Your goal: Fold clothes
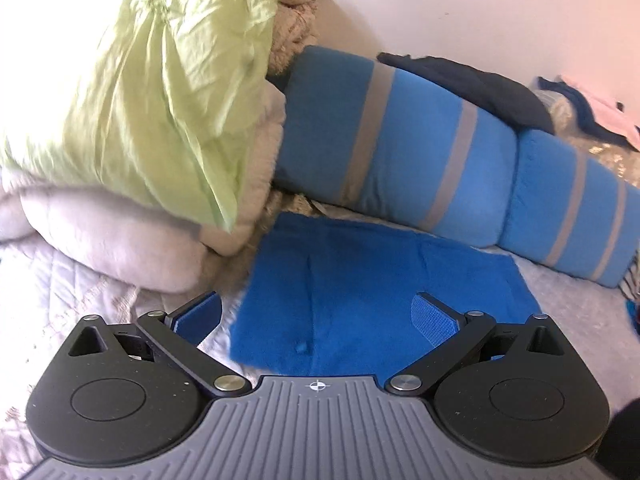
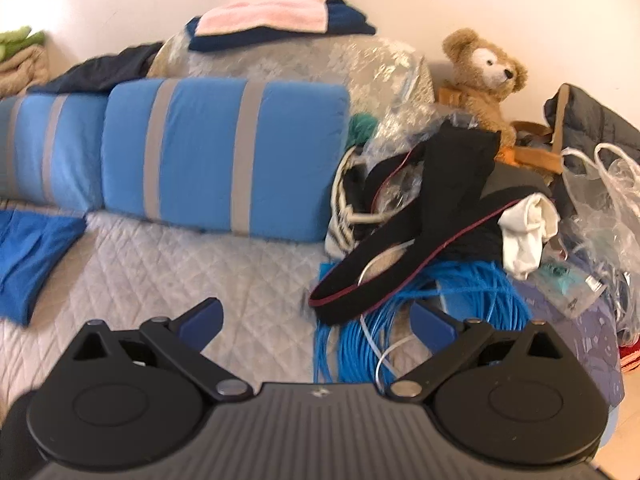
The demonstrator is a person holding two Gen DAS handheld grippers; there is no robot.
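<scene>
Nearest the left wrist camera, the left gripper (image 1: 318,316) hangs with its blue-padded fingers (image 1: 430,320) spread wide and holding nothing, just above a bright blue folded cloth garment (image 1: 380,288). That garment lies flat on the pale quilted bed cover (image 1: 60,276), its far edge close to a long blue cushion with grey stripes (image 1: 440,148) that runs along the wall. To the left of the garment sits a heap of grey padded bedding (image 1: 100,236) with a crumpled lime-green sheet (image 1: 132,80) on top. A dark navy garment (image 1: 480,84) lies draped over the cushion.

In the right wrist view the right gripper (image 2: 316,320) is likewise wide open and empty, hovering over the bed cover beside a coil of bright blue cable (image 2: 420,308). A black strap with a red edge (image 2: 404,240) lies across the coil, within a pile of clutter that includes a white sock-like cloth (image 2: 528,232) and clear plastic bags (image 2: 608,192). A brown teddy bear (image 2: 484,76) sits against the wall behind the pile. The blue garment shows at the far left of this view, well apart from the right gripper. A folded pink towel (image 2: 264,18) rests on dark blue folded cloth (image 2: 348,24) behind the cushion.
</scene>
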